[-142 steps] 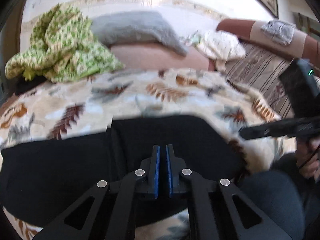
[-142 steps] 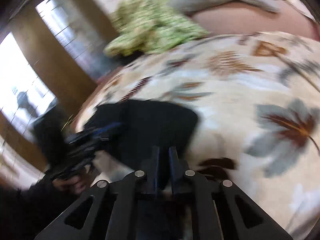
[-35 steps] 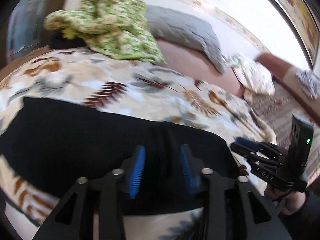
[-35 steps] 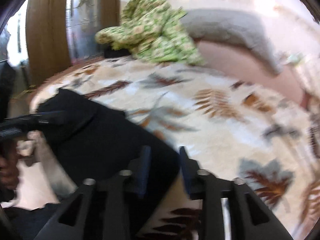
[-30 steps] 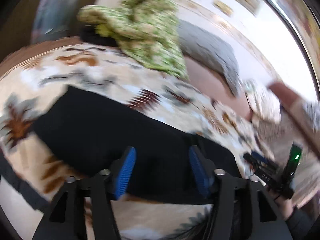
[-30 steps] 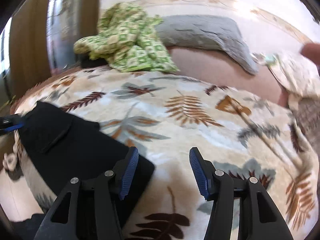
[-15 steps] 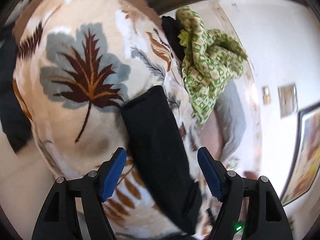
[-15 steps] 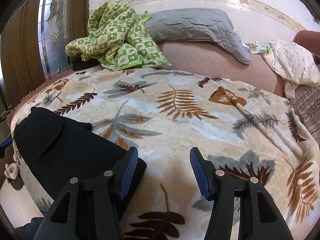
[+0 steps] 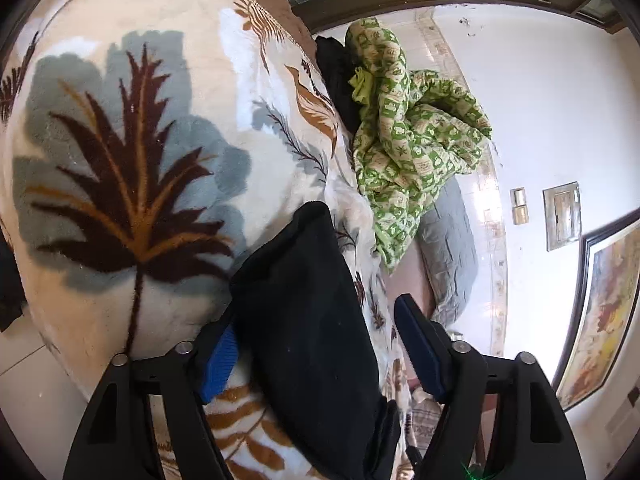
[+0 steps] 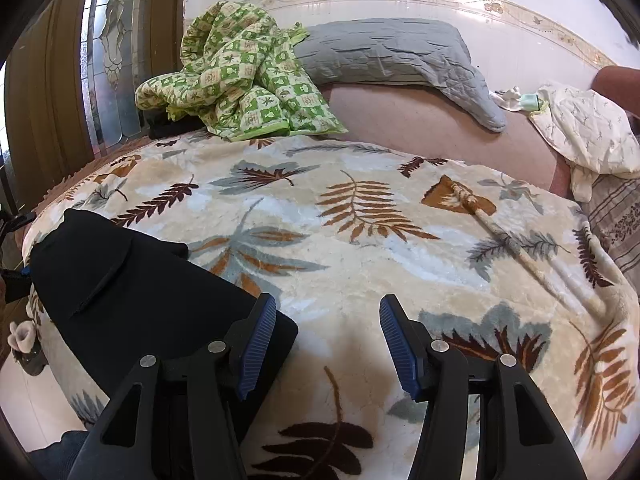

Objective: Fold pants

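Left wrist view: left gripper (image 9: 320, 354) spread wide, straddling the black fabric folded pants (image 9: 308, 320), long axis running away along the leaf-print plush blanket's (image 9: 120, 120) near edge. Right gripper (image 10: 328, 346) also released, empty, pants just left of it; left is nearer.

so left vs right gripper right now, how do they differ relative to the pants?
The left gripper straddles the end of the black pants, cloth between its open jaws; the right gripper has only the leaf-print blanket between its jaws, with the pants beside its left finger. The left view is rolled sideways; the right is level. Both are open, holding nothing.
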Demonstrator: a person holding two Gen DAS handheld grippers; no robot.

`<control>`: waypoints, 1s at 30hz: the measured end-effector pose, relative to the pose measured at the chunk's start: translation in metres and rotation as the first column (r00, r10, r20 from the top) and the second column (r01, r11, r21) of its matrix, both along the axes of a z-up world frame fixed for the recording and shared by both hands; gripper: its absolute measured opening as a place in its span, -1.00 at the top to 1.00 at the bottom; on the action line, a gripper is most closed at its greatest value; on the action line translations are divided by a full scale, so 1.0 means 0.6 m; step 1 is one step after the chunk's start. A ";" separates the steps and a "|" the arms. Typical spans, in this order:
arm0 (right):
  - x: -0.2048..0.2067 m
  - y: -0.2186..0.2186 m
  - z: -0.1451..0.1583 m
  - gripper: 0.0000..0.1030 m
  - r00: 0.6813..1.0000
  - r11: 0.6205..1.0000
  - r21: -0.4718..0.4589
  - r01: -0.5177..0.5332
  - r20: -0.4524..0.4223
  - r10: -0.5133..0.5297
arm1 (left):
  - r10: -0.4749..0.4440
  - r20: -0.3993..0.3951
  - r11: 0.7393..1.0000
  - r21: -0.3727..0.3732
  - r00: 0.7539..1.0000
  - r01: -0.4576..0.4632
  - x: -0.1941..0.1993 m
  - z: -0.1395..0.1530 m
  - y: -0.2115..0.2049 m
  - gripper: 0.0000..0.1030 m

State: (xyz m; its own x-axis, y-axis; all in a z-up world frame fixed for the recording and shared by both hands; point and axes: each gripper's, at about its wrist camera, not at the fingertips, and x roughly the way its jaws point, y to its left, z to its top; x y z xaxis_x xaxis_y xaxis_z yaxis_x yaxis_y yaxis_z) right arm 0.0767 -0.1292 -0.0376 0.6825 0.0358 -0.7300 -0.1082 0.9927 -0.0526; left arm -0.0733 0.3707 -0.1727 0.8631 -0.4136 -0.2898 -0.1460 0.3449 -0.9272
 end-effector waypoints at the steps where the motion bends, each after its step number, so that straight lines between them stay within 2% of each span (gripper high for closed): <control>1: 0.001 -0.001 -0.001 -0.08 1.000 1.000 0.002 0.001 0.000 -0.001 | 0.004 0.001 1.000 0.005 1.000 -0.004 -0.004 -0.006 0.000 -0.21; 2: 0.001 -0.002 -0.001 -0.08 1.000 1.000 0.004 0.001 -0.001 -0.001 | 0.007 -0.005 1.000 0.011 1.000 -0.007 -0.005 -0.010 -0.001 -0.01; 3: 0.002 -0.002 -0.002 -0.08 1.000 1.000 0.004 0.001 -0.002 -0.001 | 0.017 -0.016 1.000 0.013 1.000 -0.016 -0.010 -0.019 0.002 0.09; 5: 0.003 -0.002 -0.002 -0.08 1.000 1.000 0.002 -0.004 -0.004 0.004 | 0.028 -0.027 1.000 0.008 0.999 -0.028 -0.017 -0.026 0.003 0.42; 8: 0.003 -0.001 -0.002 -0.08 1.000 1.000 -0.003 -0.011 -0.002 0.011 | 0.037 -0.042 0.999 0.027 0.998 -0.036 -0.024 -0.025 0.004 0.61; 10: 0.002 0.000 -0.002 -0.08 1.000 1.000 -0.002 -0.009 -0.002 0.009 | 0.043 -0.057 0.994 0.100 0.997 -0.037 -0.026 -0.009 -0.004 0.71; 12: 0.001 -0.001 -0.001 -0.08 1.000 1.000 0.001 -0.004 0.001 0.004 | 0.044 -0.055 0.976 0.216 0.998 -0.031 -0.027 0.022 -0.021 0.80; 14: 0.001 -0.002 -0.001 -0.08 1.000 1.000 0.004 -0.001 0.000 0.001 | 0.038 -0.033 0.921 0.388 0.999 -0.022 -0.032 0.066 -0.051 0.82; 15: 0.001 -0.003 -0.001 -0.08 1.000 1.000 0.004 0.001 0.000 -0.001 | 0.033 -0.021 0.879 0.477 0.999 -0.019 -0.033 0.087 -0.071 0.82; 17: 0.001 -0.003 -0.001 -0.08 1.000 1.000 0.005 -0.001 0.000 0.001 | 0.004 0.018 0.770 0.638 1.000 -0.014 -0.038 0.126 -0.117 0.82; 19: 0.002 -0.004 -0.001 -0.08 1.000 1.000 0.004 -0.002 0.000 0.002 | -0.046 0.040 0.697 0.717 0.998 0.003 -0.041 0.147 -0.156 0.83; 20: 0.002 -0.004 -0.001 -0.08 1.000 1.000 0.004 -0.001 0.001 0.001 | -0.063 0.044 0.683 0.731 0.997 0.011 -0.040 0.152 -0.167 0.83; 23: 0.002 -0.004 -0.002 -0.08 1.000 1.000 0.005 0.000 -0.001 0.000 | -0.143 0.063 0.610 0.791 0.988 0.037 -0.049 0.166 -0.219 0.83; 26: 0.001 -0.005 -0.001 -0.08 1.000 1.000 0.007 0.000 0.002 0.000 | -0.234 0.070 0.555 0.829 0.970 0.074 -0.045 0.175 -0.260 0.83; 28: 0.001 -0.005 0.000 -0.08 1.000 1.000 0.007 0.001 0.002 -0.001 | -0.289 0.059 0.500 0.861 0.956 0.098 -0.039 0.178 -0.287 0.83; 30: 0.001 -0.005 0.001 -0.08 1.000 1.000 0.008 0.000 0.002 0.000 | -0.325 0.047 0.456 0.883 0.945 0.113 -0.034 0.178 -0.304 0.83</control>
State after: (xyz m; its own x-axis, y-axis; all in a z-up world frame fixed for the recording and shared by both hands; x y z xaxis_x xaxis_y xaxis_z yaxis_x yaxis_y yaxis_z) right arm 0.0774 -0.1323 -0.0371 0.6842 0.0418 -0.7281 -0.1081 0.9931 -0.0446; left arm -0.0936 0.1886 -0.0660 0.8580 -0.2289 -0.4598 0.1870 0.9730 -0.1354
